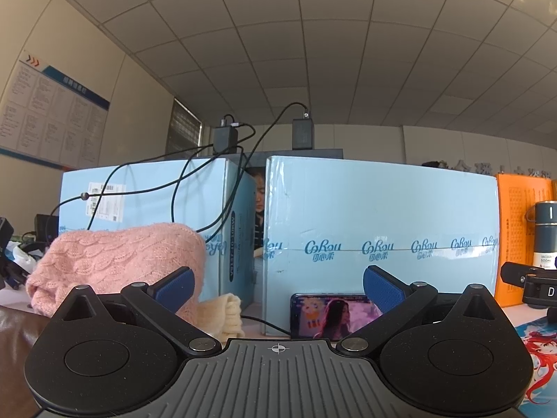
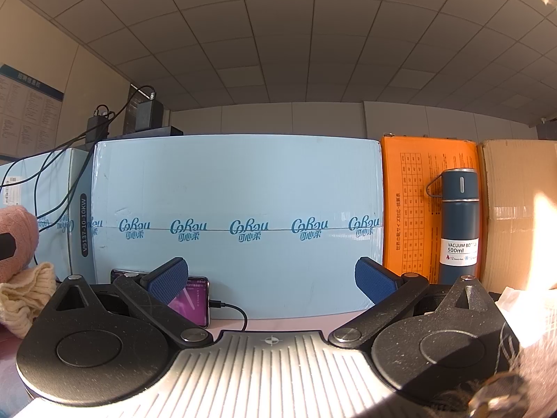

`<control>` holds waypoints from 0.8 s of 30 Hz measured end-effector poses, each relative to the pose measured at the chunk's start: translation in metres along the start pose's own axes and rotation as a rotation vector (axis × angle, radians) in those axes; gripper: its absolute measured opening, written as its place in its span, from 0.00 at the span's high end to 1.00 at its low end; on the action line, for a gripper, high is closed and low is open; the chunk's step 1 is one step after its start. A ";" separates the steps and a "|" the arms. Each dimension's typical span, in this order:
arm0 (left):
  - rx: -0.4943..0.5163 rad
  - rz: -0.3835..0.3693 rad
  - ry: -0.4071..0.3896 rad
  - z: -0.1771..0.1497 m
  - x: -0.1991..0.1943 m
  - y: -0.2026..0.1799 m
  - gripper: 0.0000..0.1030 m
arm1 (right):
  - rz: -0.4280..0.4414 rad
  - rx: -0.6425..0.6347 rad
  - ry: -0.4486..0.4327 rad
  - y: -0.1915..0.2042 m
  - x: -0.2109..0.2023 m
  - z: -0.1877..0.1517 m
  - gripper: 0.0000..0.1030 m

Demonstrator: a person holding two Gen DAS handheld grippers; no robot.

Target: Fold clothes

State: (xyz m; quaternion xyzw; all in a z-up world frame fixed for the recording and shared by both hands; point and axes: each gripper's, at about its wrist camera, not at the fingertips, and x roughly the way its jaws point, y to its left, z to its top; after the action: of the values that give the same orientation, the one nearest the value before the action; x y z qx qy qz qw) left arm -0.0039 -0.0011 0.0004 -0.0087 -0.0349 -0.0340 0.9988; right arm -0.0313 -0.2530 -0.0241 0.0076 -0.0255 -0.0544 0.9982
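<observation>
The left gripper (image 1: 278,287) has its two blue pads wide apart and nothing is between them; its left pad (image 1: 175,285) stands in front of the pink knitted sweater (image 1: 118,261), but from this view I cannot tell if it touches the wool. The right gripper (image 2: 271,280) is also spread wide, with nothing held, and its left pad (image 2: 167,280) only overlaps the phone (image 2: 195,301) in the picture. Both grippers are held level and low, near the table surface, and look straight at a wall of light blue boxes (image 1: 379,230). The pink sweater lies bunched in a heap on the table, to the left of the left gripper, and a cream knitted garment (image 1: 226,317) lies just beside it at the foot of the boxes. In the right wrist view only an edge of the pink sweater (image 2: 17,237) and the cream garment (image 2: 24,299) shows at the far left. The left wrist view shows the phone (image 1: 334,317) leaning against the box with a lit screen, and a black device (image 1: 532,285) at the right edge. The right wrist view shows more to the right: an orange box (image 2: 410,202), a dark blue vacuum bottle (image 2: 457,223) standing upright in front of it, and a brown cardboard box (image 2: 515,209). Black cables (image 1: 195,188) hang over the left blue box.
</observation>
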 end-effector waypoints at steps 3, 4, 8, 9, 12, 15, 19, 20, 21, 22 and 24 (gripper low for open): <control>-0.002 -0.002 0.000 0.000 0.000 0.000 0.00 | 0.001 -0.001 -0.002 0.000 0.000 0.000 0.00; -0.003 -0.003 0.001 0.000 0.000 0.000 0.00 | 0.002 -0.001 -0.003 0.000 -0.001 0.000 0.00; -0.003 -0.007 0.001 0.000 0.000 0.000 0.00 | 0.010 -0.004 -0.012 0.001 -0.002 0.001 0.00; -0.003 -0.013 0.001 0.000 -0.001 0.000 0.00 | 0.012 -0.006 -0.015 0.001 -0.003 0.001 0.00; -0.009 -0.028 0.004 0.000 0.000 0.000 0.00 | 0.020 -0.015 -0.026 0.003 -0.005 0.001 0.00; -0.017 -0.031 0.016 -0.001 0.002 0.000 0.00 | 0.018 -0.035 -0.043 0.006 -0.008 0.002 0.00; -0.032 -0.044 0.020 -0.001 0.002 0.001 0.00 | -0.004 -0.064 -0.076 0.010 -0.014 0.002 0.00; -0.035 -0.046 0.016 -0.001 0.001 0.001 0.00 | -0.008 -0.069 -0.088 0.011 -0.016 0.003 0.00; -0.037 -0.048 0.012 -0.001 0.000 0.001 0.00 | -0.011 -0.074 -0.101 0.012 -0.018 0.003 0.00; -0.040 -0.054 0.008 0.000 -0.001 0.001 0.00 | -0.016 -0.082 -0.114 0.013 -0.020 0.004 0.00; -0.045 -0.066 -0.001 0.000 -0.002 0.002 0.00 | -0.023 -0.098 -0.127 0.015 -0.024 0.007 0.00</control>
State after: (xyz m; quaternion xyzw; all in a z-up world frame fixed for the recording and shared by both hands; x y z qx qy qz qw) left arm -0.0062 0.0007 -0.0001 -0.0299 -0.0349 -0.0677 0.9966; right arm -0.0541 -0.2358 -0.0184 -0.0443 -0.0859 -0.0677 0.9930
